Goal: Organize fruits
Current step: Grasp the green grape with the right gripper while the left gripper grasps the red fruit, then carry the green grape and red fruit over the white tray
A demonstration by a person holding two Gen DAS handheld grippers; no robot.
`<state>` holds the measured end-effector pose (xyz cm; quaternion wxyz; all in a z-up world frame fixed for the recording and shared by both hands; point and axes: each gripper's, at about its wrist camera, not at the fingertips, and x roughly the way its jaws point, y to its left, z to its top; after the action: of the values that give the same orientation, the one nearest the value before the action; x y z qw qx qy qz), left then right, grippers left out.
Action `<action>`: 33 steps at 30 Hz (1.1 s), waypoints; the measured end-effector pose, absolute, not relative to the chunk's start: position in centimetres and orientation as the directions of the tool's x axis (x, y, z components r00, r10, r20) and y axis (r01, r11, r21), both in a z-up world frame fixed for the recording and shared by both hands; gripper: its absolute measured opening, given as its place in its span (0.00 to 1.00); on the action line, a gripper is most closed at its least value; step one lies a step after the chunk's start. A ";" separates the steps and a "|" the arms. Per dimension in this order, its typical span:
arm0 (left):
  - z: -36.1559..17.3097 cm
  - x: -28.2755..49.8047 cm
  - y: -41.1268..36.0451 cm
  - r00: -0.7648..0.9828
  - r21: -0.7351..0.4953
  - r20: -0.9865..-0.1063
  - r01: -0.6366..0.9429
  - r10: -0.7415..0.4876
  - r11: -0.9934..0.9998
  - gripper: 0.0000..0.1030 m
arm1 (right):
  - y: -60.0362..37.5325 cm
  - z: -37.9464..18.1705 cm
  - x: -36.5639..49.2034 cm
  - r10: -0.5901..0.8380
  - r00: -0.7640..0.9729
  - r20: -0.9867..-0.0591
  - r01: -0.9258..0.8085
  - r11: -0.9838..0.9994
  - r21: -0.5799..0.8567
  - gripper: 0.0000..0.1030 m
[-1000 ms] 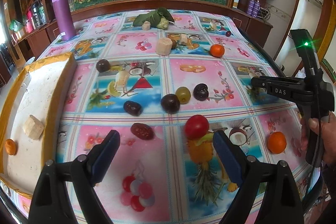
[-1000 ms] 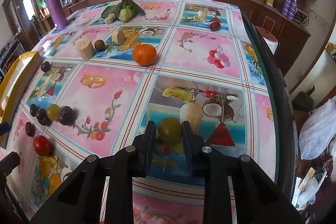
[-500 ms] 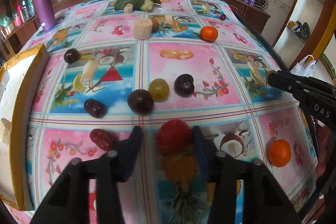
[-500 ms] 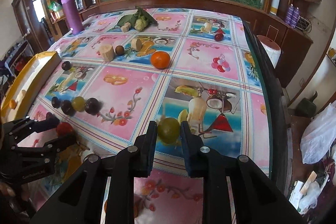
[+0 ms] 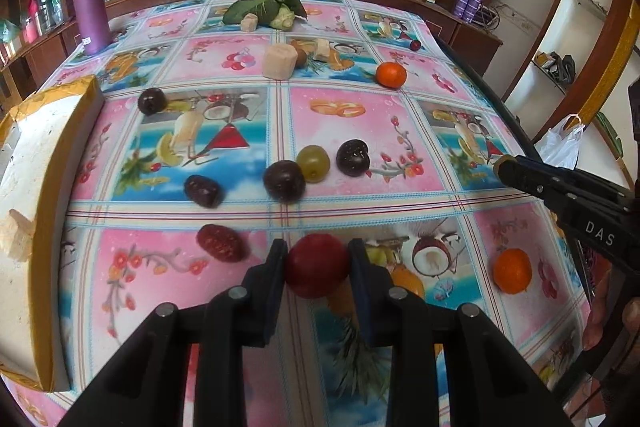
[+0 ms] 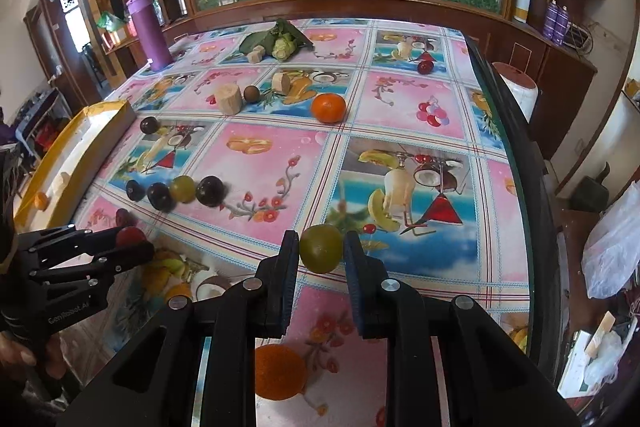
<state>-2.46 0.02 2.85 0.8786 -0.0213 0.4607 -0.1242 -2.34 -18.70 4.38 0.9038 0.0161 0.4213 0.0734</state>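
My left gripper [image 5: 317, 263] is shut on a red round fruit [image 5: 316, 265] near the table's front edge; it also shows in the right wrist view [image 6: 130, 237]. My right gripper [image 6: 320, 247] is shut on a green round fruit [image 6: 321, 247] and holds it above the cloth. Dark plums [image 5: 284, 181] [image 5: 352, 157], a green grape [image 5: 313, 163], a dark date [image 5: 202, 190] and a red date [image 5: 219, 242] lie mid-table. Oranges lie at the right [image 5: 512, 271] and far back [image 5: 391, 74]. A yellow-rimmed white tray [image 5: 48, 163] stands at the left.
A purple bottle [image 5: 90, 1] stands at the back left. Leafy greens [image 5: 264, 9] and beige blocks [image 5: 279, 61] lie at the back. A small cherry [image 6: 425, 67] lies far right. An orange [image 6: 278, 371] sits below my right gripper. The table's right edge [image 6: 520, 163] drops off.
My left gripper closed from wide open onto the red fruit. My right gripper, still holding the green fruit, has risen and drawn back from the cloth.
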 end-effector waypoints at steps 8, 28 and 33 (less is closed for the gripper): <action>4.5 -3.7 2.7 0.578 -0.154 -0.782 0.184 -0.234 0.971 0.33 | -16.3 5.1 -3.7 0.152 0.646 -0.748 -0.139 0.987 0.081 0.22; 7.3 -5.1 12.4 0.659 -0.160 -0.731 0.084 -0.175 0.984 0.33 | -5.3 7.1 -3.6 0.232 0.646 -0.728 -0.265 0.962 0.071 0.22; 7.6 -5.2 15.4 0.675 -0.166 -0.721 0.049 -0.155 0.985 0.33 | -2.0 7.9 -3.2 0.252 0.648 -0.719 -0.309 0.950 0.055 0.22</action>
<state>-5.23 15.37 7.60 0.9127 -0.0666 0.3992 -0.0558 -3.17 -2.00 7.87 0.9070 -0.0363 0.3900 0.1546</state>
